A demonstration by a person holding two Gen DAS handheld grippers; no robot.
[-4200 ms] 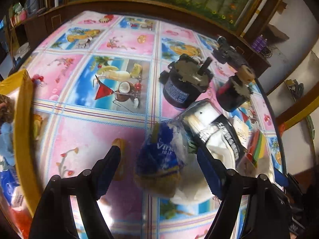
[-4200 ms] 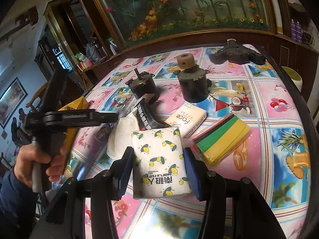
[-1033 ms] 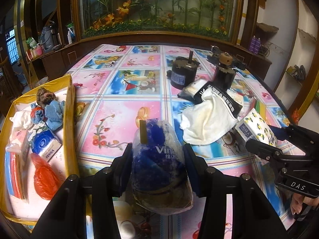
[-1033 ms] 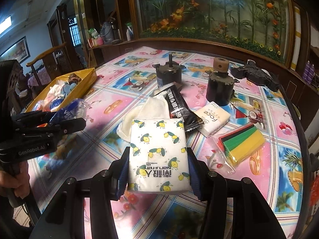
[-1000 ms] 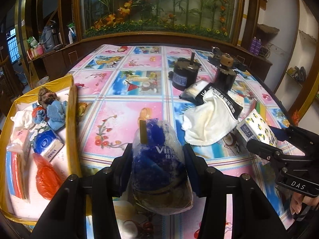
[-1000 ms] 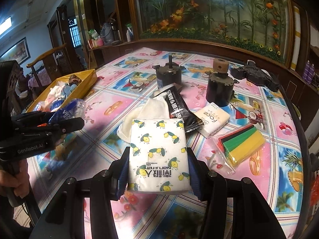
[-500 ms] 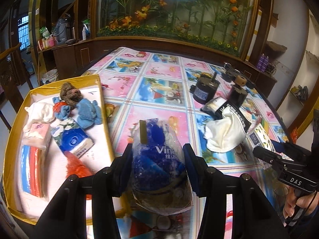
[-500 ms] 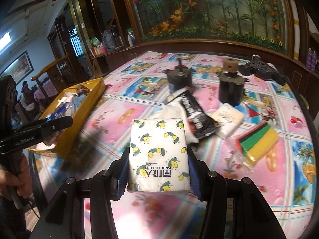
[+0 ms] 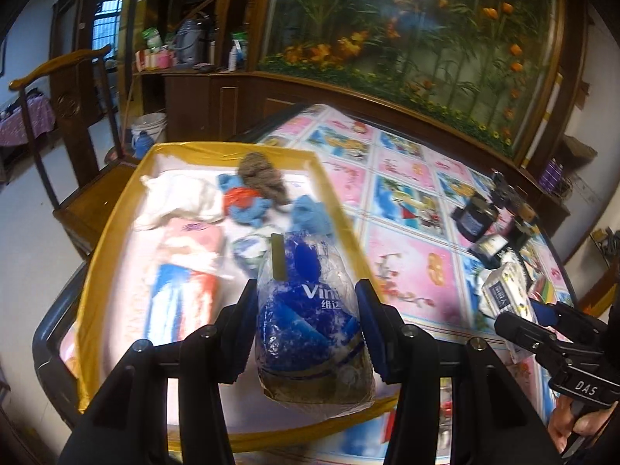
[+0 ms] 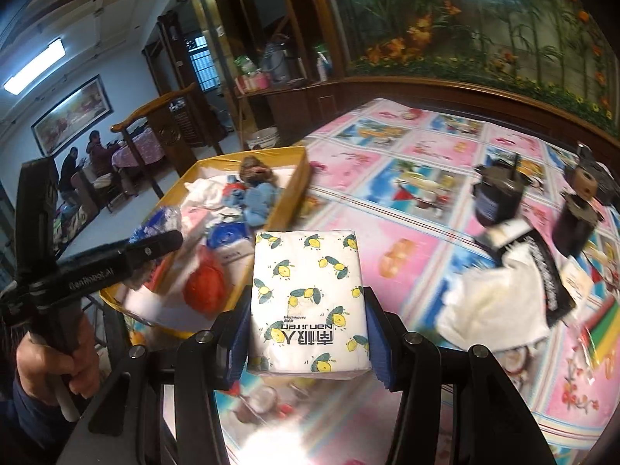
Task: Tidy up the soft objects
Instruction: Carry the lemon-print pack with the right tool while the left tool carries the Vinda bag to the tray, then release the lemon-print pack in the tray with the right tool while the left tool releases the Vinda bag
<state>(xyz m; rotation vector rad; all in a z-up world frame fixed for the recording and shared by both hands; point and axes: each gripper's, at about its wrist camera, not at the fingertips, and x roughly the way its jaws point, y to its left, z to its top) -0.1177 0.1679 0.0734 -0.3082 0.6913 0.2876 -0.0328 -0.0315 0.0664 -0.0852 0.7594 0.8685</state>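
My left gripper (image 9: pixel 306 325) is shut on a blue tissue pack in clear wrap (image 9: pixel 310 321), held in the air over the near right part of the yellow tray (image 9: pixel 116 201). Soft things lie in the tray: a white cloth (image 9: pixel 182 197), a brown plush (image 9: pixel 261 180), blue cloths (image 9: pixel 310 215) and a pink-and-blue pack (image 9: pixel 182 271). My right gripper (image 10: pixel 306 321) is shut on a white tissue pack with a lemon print (image 10: pixel 308 298), held above the table just right of the tray (image 10: pixel 298 178). The left gripper (image 10: pixel 155 244) also shows in the right wrist view, over the tray.
On the flowered tablecloth (image 10: pixel 407 232) lie a white cloth (image 10: pixel 500 302), a black packet (image 10: pixel 546 267), two dark motors (image 10: pixel 496 197) and coloured sheets (image 10: pixel 604 321). A wooden chair (image 9: pixel 69 147) stands beyond the tray, a cabinet with a flower mural (image 9: pixel 387 38) behind the table.
Both grippers have swung left with their packs. The blue pack has gone from over the tablecloth to over the tray; the lemon pack has come up close beside the tray.
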